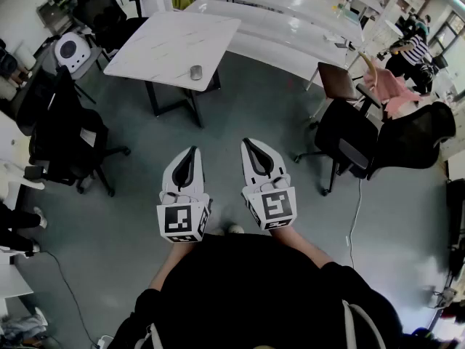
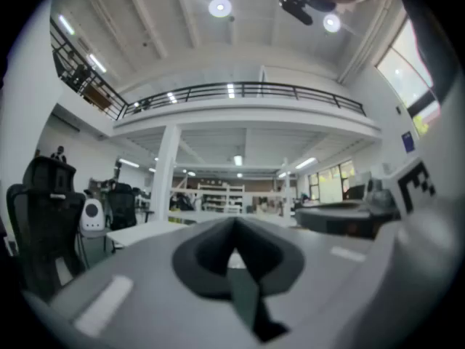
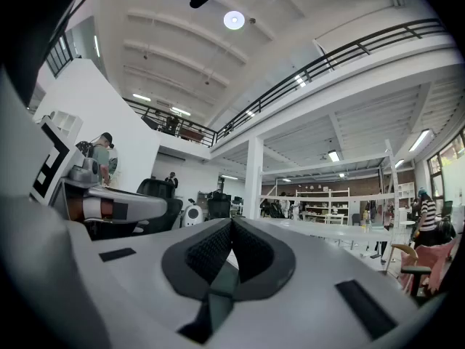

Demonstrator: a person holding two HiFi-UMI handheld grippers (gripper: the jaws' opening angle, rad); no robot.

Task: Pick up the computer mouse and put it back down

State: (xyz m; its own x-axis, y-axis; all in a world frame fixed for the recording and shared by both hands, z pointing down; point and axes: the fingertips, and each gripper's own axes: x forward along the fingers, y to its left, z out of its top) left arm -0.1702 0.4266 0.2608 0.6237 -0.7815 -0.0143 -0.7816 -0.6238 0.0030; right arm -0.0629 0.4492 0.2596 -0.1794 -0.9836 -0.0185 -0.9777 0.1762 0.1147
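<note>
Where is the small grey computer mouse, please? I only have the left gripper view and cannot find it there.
Observer: In the head view, the small grey computer mouse lies near the front edge of the white marble-patterned table, ahead of the person.
Operator: Thank you. Is the left gripper close to it?
Observer: No. The left gripper is held over the grey floor, clearly short of the table.
Operator: And how does the right gripper stand?
Observer: The right gripper is held level beside the left one. Its own view shows its jaws together with nothing between them.
</note>
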